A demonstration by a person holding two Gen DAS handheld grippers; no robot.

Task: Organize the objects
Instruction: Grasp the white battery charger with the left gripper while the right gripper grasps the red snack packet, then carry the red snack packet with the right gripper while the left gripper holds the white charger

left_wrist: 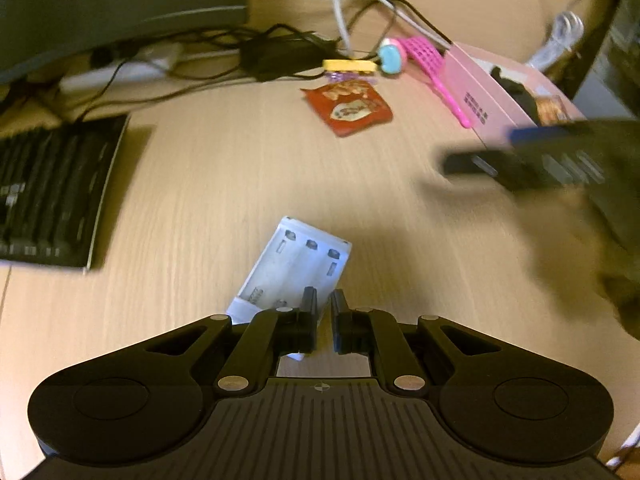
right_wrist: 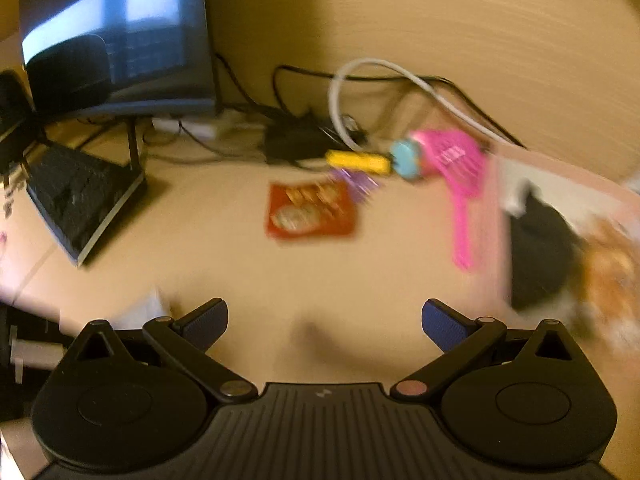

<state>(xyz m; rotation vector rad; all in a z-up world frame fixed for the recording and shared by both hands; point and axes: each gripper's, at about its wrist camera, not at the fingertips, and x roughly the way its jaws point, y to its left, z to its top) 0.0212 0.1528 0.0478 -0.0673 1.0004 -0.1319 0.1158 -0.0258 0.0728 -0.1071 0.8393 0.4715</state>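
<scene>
My left gripper (left_wrist: 324, 300) is shut on a white battery charger (left_wrist: 296, 260), pinching its right edge just above the wooden desk (left_wrist: 240, 168). The charger's empty slots face up. My right gripper (right_wrist: 324, 312) is open, its blue pads wide apart over bare desk with nothing between them. In the left wrist view it shows as a dark blur (left_wrist: 520, 164) at the right. Farther back lie a red snack packet (left_wrist: 348, 106) (right_wrist: 312, 210), a yellow block (left_wrist: 350, 65), a light blue round thing (left_wrist: 390, 56) and a pink brush (left_wrist: 430, 58) (right_wrist: 460, 168).
A pink box (left_wrist: 480, 88) (right_wrist: 496, 220) with dark things inside stands at the right. A black keyboard (left_wrist: 52, 192) (right_wrist: 80, 196) lies at the left under a monitor (right_wrist: 120, 40). Tangled cables and a black adapter (left_wrist: 276, 56) run along the back.
</scene>
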